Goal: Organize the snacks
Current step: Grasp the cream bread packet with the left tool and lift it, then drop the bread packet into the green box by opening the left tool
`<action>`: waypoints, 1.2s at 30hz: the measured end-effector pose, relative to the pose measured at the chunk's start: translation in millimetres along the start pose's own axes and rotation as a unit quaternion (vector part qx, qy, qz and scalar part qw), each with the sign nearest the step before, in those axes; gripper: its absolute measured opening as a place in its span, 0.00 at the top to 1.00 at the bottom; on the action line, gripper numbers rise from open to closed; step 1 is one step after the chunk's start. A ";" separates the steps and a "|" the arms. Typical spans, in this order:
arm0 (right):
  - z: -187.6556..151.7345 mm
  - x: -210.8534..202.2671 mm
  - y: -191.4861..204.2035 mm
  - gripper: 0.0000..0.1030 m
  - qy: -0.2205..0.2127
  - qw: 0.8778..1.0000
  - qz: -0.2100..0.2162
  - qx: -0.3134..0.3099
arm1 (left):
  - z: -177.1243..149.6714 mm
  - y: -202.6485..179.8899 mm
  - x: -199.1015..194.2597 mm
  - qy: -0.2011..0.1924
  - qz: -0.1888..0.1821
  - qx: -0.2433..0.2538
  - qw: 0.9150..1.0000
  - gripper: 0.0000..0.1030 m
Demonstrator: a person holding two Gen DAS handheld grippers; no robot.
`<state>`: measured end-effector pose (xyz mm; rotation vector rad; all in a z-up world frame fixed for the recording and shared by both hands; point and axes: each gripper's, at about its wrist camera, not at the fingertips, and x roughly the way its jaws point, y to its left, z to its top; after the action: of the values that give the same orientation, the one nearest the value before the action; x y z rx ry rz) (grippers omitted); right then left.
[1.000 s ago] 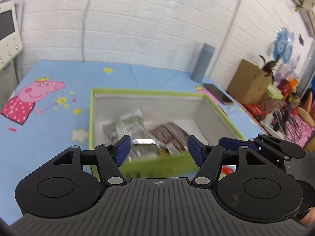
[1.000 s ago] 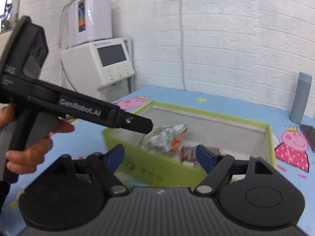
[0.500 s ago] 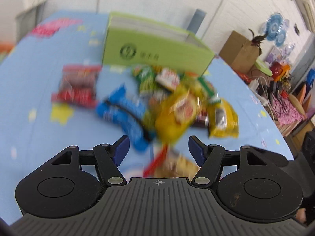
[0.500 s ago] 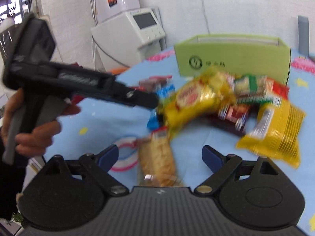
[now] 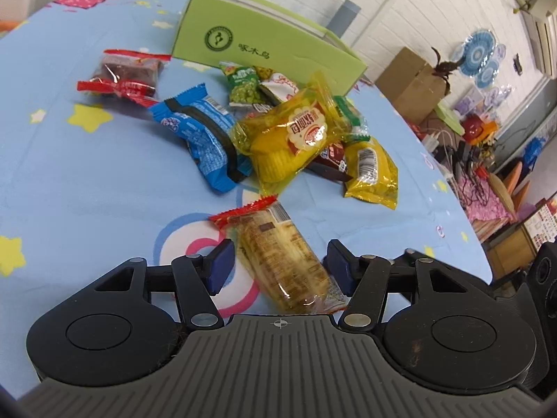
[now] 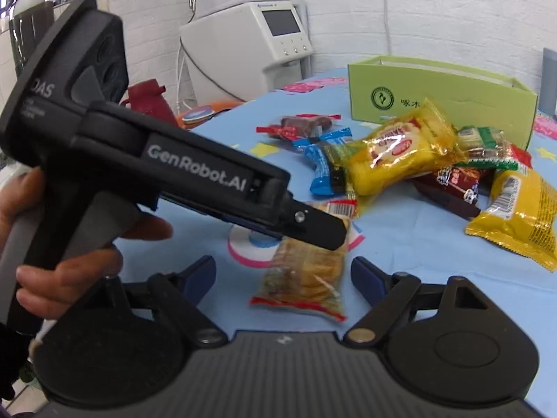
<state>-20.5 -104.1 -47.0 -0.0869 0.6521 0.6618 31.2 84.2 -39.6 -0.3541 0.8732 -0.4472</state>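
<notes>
A pile of snack packets lies on the blue tablecloth in front of a green box (image 5: 257, 43). A clear cracker packet with red ends (image 5: 282, 261) lies between the open fingers of my left gripper (image 5: 278, 266), nearest me. Behind it are a big yellow cake packet (image 5: 292, 139), a blue packet (image 5: 205, 136), a red-ended brown packet (image 5: 125, 76) and a small yellow packet (image 5: 372, 174). My right gripper (image 6: 283, 278) is open and empty above the same cracker packet (image 6: 306, 275). The left gripper's body (image 6: 174, 170) crosses the right wrist view.
The green box (image 6: 435, 94) stands at the far side of the pile. A grey bottle (image 5: 344, 17) stands behind it. A white machine (image 6: 250, 38) and a red jug (image 6: 149, 101) are at the table's left. A cardboard box (image 5: 410, 83) and clutter lie past the right edge.
Both grippers pulled back from over the box to the near side of the snack pile. The left gripper has come down around the cracker packet. Both stay open.
</notes>
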 end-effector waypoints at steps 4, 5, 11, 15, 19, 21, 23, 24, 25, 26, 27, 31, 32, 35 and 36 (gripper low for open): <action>3.5 4.7 -4.4 0.22 -0.001 1.000 -0.024 0.010 | -2.1 2.6 0.4 -0.005 0.007 -0.005 1.000 0.53; 3.8 6.5 -3.3 0.26 0.000 1.000 -0.026 0.006 | -2.5 1.8 0.8 -0.007 0.008 -0.004 1.000 0.53; -1.5 16.8 9.2 0.36 -0.004 0.998 -0.057 -0.031 | -7.8 -7.1 3.7 -0.013 0.024 0.020 0.999 0.71; 0.8 16.1 13.7 0.39 -0.002 0.998 -0.054 -0.030 | -10.4 -8.5 2.2 -0.014 0.019 0.008 1.000 0.82; 6.4 6.7 10.0 0.39 -0.008 0.999 -0.044 -0.013 | -2.4 -9.9 -9.2 -0.018 0.003 -0.011 1.000 0.86; 14.5 0.6 6.2 0.39 -0.021 0.999 -0.038 0.000 | 6.8 -15.9 -17.3 -0.031 0.000 -0.011 0.999 0.87; 25.9 -4.4 0.4 0.38 -0.038 0.999 -0.032 0.010 | 20.4 -24.4 -22.2 -0.044 0.002 -0.003 0.999 0.87; 33.3 -6.3 -3.3 0.37 -0.046 0.998 -0.030 0.013 | 29.0 -28.5 -23.2 -0.050 0.003 0.003 0.999 0.87; 41.6 -7.0 -7.4 0.37 -0.054 0.998 -0.030 0.013 | 41.4 -32.6 -23.1 -0.058 0.003 0.009 0.998 0.87; 50.2 -6.7 -12.1 0.37 -0.062 0.998 -0.031 0.012 | 51.8 -35.2 -21.9 -0.062 0.002 0.012 0.998 0.87; 60.6 -5.4 -18.8 0.37 -0.070 0.997 -0.032 0.012 | 65.4 -38.0 -19.7 -0.069 0.000 0.018 0.997 0.87; 110.4 6.8 -56.9 0.37 -0.099 0.994 -0.037 0.014 | 134.2 -47.9 1.2 -0.093 -0.010 0.036 0.995 0.88; 124.0 11.5 -67.5 0.37 -0.105 0.994 -0.041 0.011 | 150.2 -49.3 7.2 -0.098 -0.012 0.036 0.994 0.88; 166.7 31.6 -101.6 0.37 -0.112 0.992 -0.053 0.004 | 203.9 -52.9 34.0 -0.106 -0.012 0.043 0.993 0.88; 179.3 38.6 -112.2 0.37 -0.111 0.992 -0.057 0.000 | 221.5 -53.0 46.0 -0.106 -0.012 0.042 0.993 0.88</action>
<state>165.4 -122.7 59.4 -0.0489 0.4288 0.5520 221.0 41.1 87.2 -0.3287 0.6430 -0.4571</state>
